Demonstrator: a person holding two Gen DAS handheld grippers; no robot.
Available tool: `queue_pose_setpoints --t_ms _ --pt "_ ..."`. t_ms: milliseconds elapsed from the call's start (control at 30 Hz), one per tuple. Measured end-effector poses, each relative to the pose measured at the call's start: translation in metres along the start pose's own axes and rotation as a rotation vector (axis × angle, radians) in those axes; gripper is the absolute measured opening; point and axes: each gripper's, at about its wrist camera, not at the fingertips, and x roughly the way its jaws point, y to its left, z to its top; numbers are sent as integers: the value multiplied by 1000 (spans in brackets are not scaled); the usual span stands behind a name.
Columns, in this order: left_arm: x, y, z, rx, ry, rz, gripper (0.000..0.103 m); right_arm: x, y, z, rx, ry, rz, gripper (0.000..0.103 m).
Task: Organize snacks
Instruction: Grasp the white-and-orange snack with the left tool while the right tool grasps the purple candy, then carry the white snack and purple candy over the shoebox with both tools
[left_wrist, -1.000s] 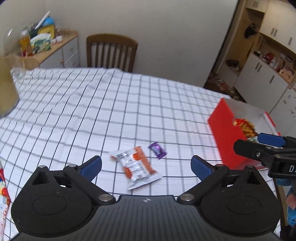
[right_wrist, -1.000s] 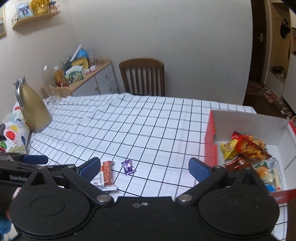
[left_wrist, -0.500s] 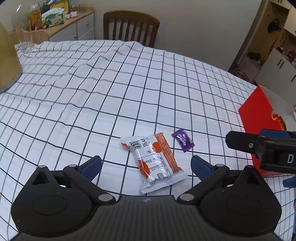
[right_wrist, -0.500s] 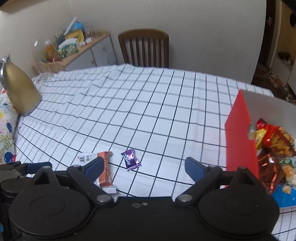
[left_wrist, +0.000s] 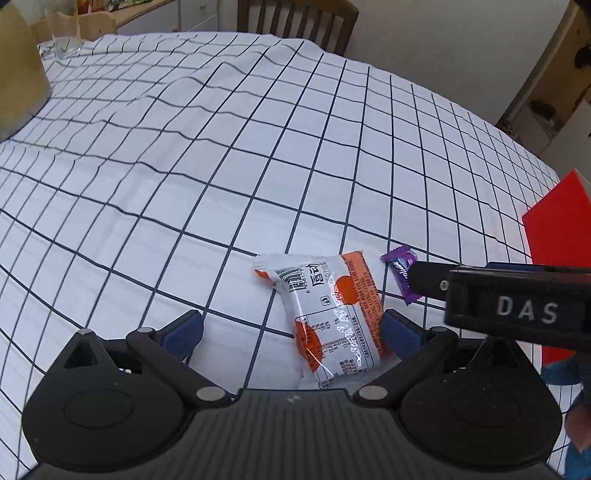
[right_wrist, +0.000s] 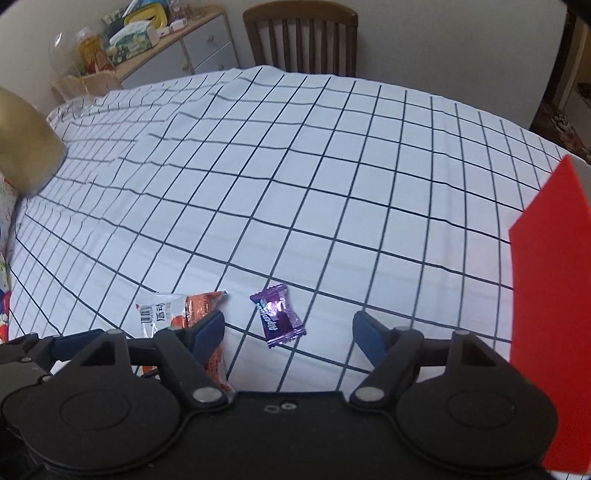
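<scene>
On the checked tablecloth, the left gripper spreads wide around an orange-and-white snack packet, touching its right finger. The right gripper, equally wide, frames a purple candy beside a red box.

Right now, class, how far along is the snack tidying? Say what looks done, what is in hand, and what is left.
Done: nothing can be confirmed, since only the red box's outer wall shows, not its contents. In hand: nothing is gripped; the open left gripper straddles the orange-and-white snack packet, and the open right gripper frames the purple candy. Left: both snacks lie on the checked tablecloth, to be grasped and boxed.
</scene>
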Motion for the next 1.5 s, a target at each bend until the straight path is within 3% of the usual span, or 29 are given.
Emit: queue_pose_setpoints --t_ms 300,467,633,733,867,1000,1233,1500 --pt "10 -4 5 -35 32 -19 103 24 9 8 -55 49 -11 53" --pt "16 -7 8 -39 32 -15 102 29 13 9 -81 49 -20 48" --pt "19 -10 11 -42 29 -6 101 34 19 13 -104 42 -41 34" --pt "18 -11 11 -36 22 -10 95 36 20 15 -112 39 -49 21" --pt "12 -15 9 -15 21 -32 81 36 22 12 -117 32 -54 20" --pt "7 -18 8 -4 28 -78 58 29 18 7 -90 21 -59 19" --pt "2 -18 7 20 32 -86 53 3 5 -2 -38 -14 -59 18" --pt "-6 -3 1 -22 55 -94 52 -30 -8 -19 -9 -50 -61 18"
